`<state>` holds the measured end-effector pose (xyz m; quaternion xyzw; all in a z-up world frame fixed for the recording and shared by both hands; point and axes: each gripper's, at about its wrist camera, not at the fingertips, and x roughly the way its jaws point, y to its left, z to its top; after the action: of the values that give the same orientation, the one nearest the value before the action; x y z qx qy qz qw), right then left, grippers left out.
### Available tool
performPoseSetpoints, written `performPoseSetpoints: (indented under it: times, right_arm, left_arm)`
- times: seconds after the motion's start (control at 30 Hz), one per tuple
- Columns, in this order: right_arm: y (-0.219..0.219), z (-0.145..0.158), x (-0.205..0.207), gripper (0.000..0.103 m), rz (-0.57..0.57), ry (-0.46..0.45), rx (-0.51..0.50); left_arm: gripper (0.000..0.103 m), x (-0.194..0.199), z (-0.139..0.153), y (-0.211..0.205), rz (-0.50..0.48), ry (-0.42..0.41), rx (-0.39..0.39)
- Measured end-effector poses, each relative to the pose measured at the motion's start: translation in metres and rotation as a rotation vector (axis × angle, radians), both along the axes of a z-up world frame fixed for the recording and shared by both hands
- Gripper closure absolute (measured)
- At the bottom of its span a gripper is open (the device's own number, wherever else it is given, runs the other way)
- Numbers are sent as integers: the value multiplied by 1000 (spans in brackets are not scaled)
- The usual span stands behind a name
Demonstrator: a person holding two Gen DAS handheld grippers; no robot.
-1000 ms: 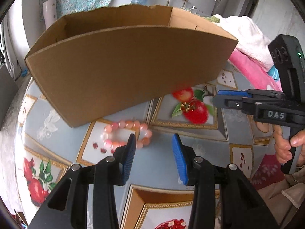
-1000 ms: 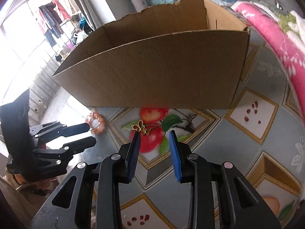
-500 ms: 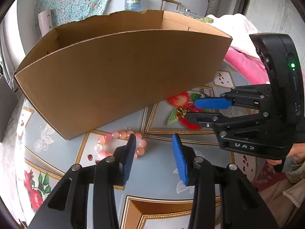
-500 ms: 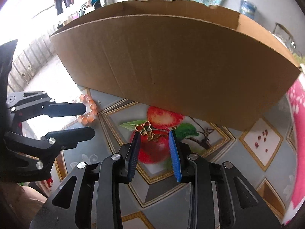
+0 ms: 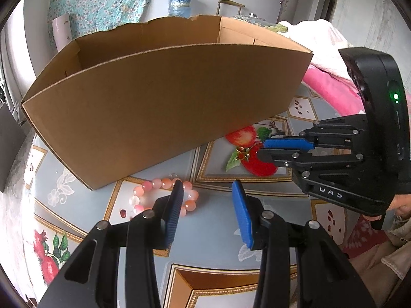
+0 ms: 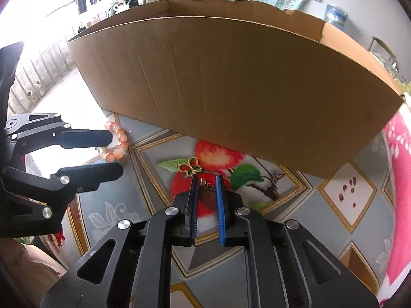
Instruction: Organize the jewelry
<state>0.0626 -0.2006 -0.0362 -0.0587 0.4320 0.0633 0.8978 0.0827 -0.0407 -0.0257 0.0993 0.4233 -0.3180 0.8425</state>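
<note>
My right gripper [image 6: 206,179] is closing around a gold butterfly charm [image 6: 207,188] on the tablecloth [image 6: 282,243]; my left gripper [image 5: 206,187] hovers half-open over the pink bead bracelet [image 5: 164,195] beside the cardboard box [image 5: 167,102]

Each black hand-held gripper has two angular fingers with blue ribbed pads and silver screw heads. The right hand-held gripper [image 5: 259,148] carries a tall black housing with a green light and white lettering. A beige sleeve [image 5: 380,264] shows below it.

Both wrist views, angled down, box [image 5: 164,107] shared
</note>
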Motion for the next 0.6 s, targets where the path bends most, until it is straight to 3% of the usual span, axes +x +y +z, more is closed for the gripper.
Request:
performPoseSetpoints:
  times: [0.5,0.6]
  right_arm:
    - [-16,1,3,91,-93,-3,56]
    - [-25,4,2,86,-104,-32,87]
  left_arm:
    - [65,-7,0,-12,-34,-11,17]
    - [65,-3,0,-12,-19,-11,10]
